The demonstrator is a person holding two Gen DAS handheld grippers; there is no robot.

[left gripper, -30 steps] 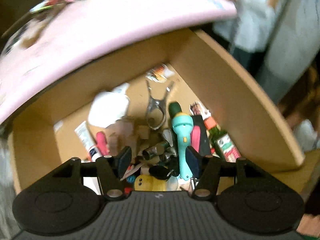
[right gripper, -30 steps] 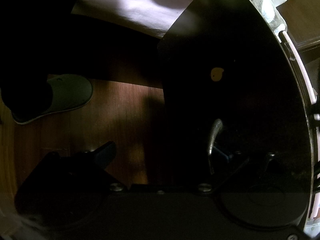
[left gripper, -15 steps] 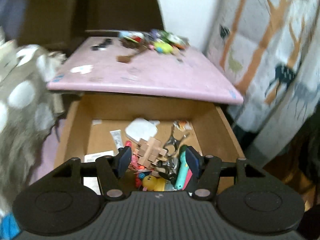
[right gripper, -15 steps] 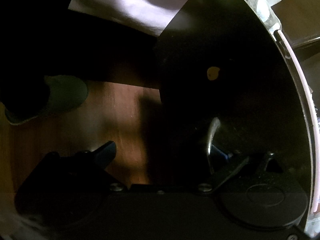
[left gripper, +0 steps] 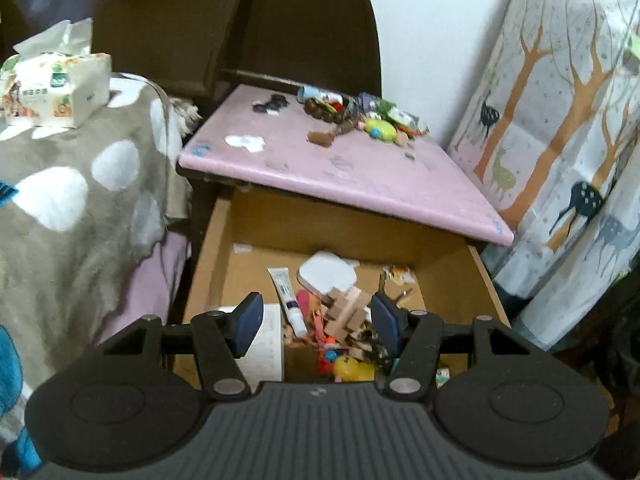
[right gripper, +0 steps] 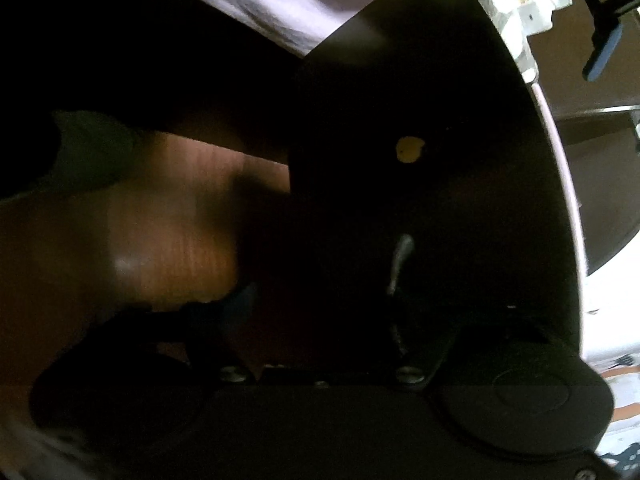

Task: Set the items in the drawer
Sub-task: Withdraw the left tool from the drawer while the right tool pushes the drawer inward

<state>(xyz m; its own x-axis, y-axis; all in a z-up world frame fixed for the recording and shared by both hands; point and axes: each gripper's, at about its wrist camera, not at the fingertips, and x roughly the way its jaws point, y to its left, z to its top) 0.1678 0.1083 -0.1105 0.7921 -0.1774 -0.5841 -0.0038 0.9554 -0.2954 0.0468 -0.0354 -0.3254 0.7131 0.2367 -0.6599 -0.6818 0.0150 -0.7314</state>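
Observation:
In the left wrist view the wooden drawer [left gripper: 208,264] stands pulled out under a pink tabletop [left gripper: 360,172]. It holds several small things: a white tube [left gripper: 286,296], a white pad [left gripper: 326,274], wooden blocks [left gripper: 348,312] and a yellow toy [left gripper: 354,368]. My left gripper [left gripper: 318,320] is open and empty above the drawer's front. More small items [left gripper: 360,116] lie at the back of the tabletop. In the dark right wrist view my right gripper [right gripper: 324,304] is open beside the metal handle [right gripper: 400,260] of the dark drawer front [right gripper: 420,160]; one finger stands either side of the handle.
A bed with a spotted grey blanket [left gripper: 80,184] and a tissue pack [left gripper: 56,92] lies left of the drawer. A tree-print curtain [left gripper: 560,140] hangs on the right. The right wrist view shows brown wooden floor [right gripper: 160,240]. The left gripper's blue-padded finger [right gripper: 604,52] shows at top right.
My left gripper has pulled back and risen from inside the drawer, so the tabletop and bed come into view. The right gripper has stayed near the handle and shifted slightly.

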